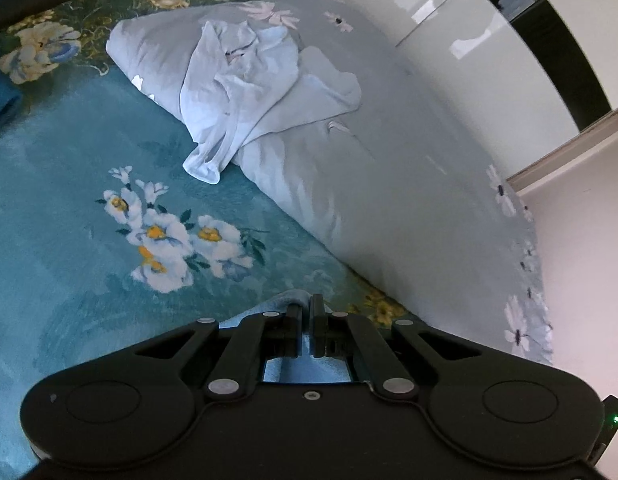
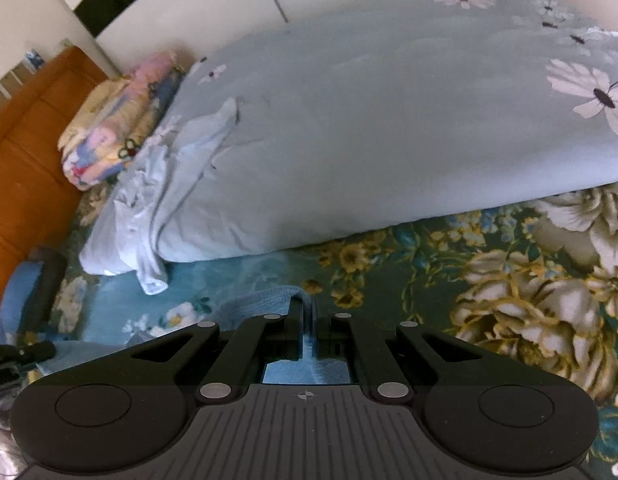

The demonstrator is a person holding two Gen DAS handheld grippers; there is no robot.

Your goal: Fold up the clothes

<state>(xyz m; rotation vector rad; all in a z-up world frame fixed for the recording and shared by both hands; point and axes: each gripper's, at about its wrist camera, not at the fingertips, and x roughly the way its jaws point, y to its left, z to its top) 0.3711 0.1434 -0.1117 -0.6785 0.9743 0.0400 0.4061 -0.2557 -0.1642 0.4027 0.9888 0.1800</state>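
Left tool point(image 1: 307, 304), right tool point(image 2: 307, 307) – clamped on blue cloth point(image 2: 265, 300)

A blue knitted cloth point(image 1: 283, 300) is pinched at a bunched edge low at six o'clock, its fabric trailing beneath over the teal floral bed. A pale blue garment point(image 1: 245, 92) lies crumpled at twelve o'clock on the grey quilt, one end drooping onto the bedspread.

In the right wrist view the blue knitted cloth point(image 2: 265, 300) bunches at six o'clock; the pale garment point(image 2: 165, 184) sits at ten o'clock.
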